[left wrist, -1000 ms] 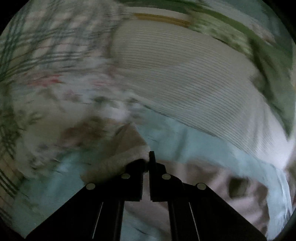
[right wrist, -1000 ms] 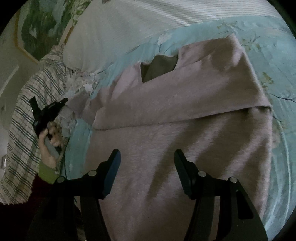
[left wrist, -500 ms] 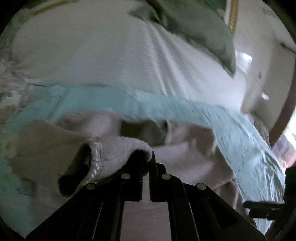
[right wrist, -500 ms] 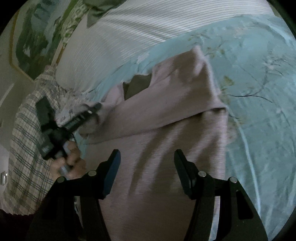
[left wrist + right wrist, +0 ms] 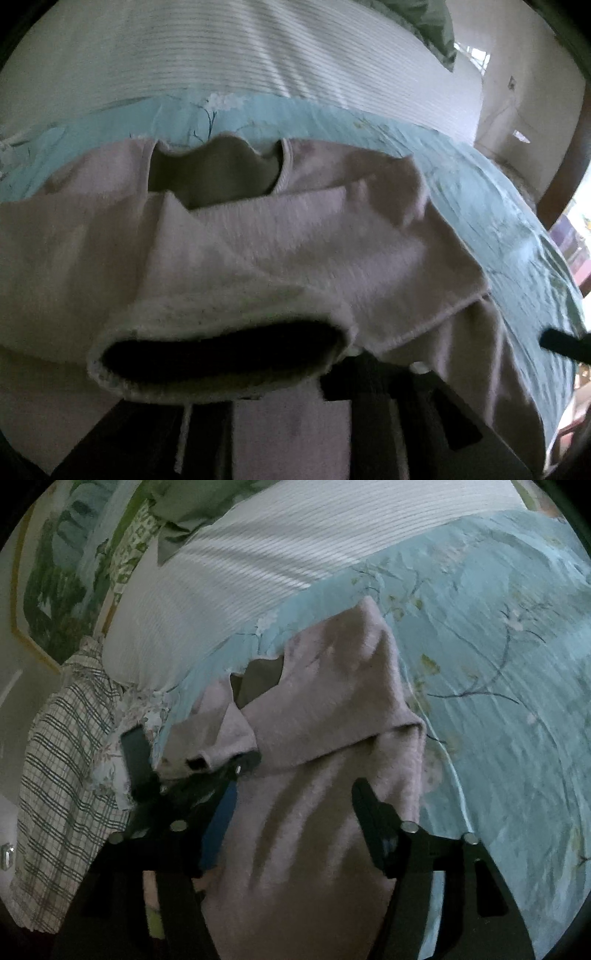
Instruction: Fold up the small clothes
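A pale pink sweater [image 5: 295, 240] lies on the bed with its neck opening [image 5: 214, 177] at the far side. Its right sleeve is folded across the chest [image 5: 332, 709]. The left sleeve's cuff [image 5: 184, 321] drapes over my left gripper [image 5: 291, 384], hiding one finger. The left jaws are opening and the pads stand apart, no longer pinching the cuff. In the right wrist view the left gripper [image 5: 236, 766] sits at the sweater's left edge with the cuff [image 5: 195, 762] resting on it. My right gripper [image 5: 295, 790] hovers over the sweater's body, its jaws opening wider with nothing between them.
A light blue floral sheet [image 5: 498, 664] covers the bed. A white ribbed pillow [image 5: 240, 572] lies beyond the sweater. Plaid cloth [image 5: 62, 757] is heaped at the left. A framed picture [image 5: 48, 590] hangs on the far wall.
My left gripper carried the sleeve cuff in from the left and lowered it onto the sweater, then parted its jaws. The right gripper shifted slightly and opened a little wider.
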`<state>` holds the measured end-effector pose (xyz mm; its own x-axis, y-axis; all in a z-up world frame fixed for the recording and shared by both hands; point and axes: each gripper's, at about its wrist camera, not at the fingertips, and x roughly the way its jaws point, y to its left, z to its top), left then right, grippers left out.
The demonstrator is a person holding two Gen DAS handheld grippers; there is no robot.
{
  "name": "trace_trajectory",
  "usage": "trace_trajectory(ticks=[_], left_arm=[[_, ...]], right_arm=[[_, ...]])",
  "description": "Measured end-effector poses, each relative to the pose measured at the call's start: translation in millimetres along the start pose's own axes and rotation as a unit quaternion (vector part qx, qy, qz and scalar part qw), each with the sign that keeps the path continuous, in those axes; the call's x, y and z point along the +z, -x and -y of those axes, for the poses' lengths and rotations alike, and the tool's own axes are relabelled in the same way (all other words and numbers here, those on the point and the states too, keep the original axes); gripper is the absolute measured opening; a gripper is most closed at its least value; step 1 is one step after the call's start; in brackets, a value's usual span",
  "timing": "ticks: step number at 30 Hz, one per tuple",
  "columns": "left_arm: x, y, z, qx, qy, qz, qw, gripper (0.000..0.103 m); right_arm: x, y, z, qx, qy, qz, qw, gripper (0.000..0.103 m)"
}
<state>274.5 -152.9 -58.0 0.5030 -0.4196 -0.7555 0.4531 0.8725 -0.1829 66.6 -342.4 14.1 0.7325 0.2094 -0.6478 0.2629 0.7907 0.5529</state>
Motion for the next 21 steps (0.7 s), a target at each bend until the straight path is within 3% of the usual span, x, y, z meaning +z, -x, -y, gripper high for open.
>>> trace_trajectory(ticks=[2,6,10,14,17,21], left_arm=[[-11.4,17.3,-8.0,0.000,0.001,0.004,1.0000,0.053],[-31.3,50.6,-36.0,0.022,0.014,0.019,0.9995,0.055],[-50.6,90.1,-103.4,0.082,0.091,0.041,0.9916,0.055],[-62.5,117.1,-170.6,0.143,0.170,0.063,0.9729,0.055],[-67.8,120.7,-208.8,0.161,0.215,0.062,0.9611,0.054],[-67.2,113.1,-236.1,0.179,0.238,0.052,0.9533,0.054]], right_arm=[[4.7,-7.9,-10.1,0.001,0.015,-0.003,1.000,0.069],[13.7,-32.0,-36.7,-0.004,0.064,-0.015,0.998,0.069],[17.6,-66.5,-75.7,-0.018,0.146,-0.035,0.989,0.069],[7.0,-100.1,-116.0,-0.033,0.251,-0.057,0.966,0.069],[-7.9,-119.2,-130.4,-0.036,0.306,-0.074,0.948,0.069],[-28.2,-147.0,-144.1,-0.047,0.375,-0.090,0.922,0.069]])
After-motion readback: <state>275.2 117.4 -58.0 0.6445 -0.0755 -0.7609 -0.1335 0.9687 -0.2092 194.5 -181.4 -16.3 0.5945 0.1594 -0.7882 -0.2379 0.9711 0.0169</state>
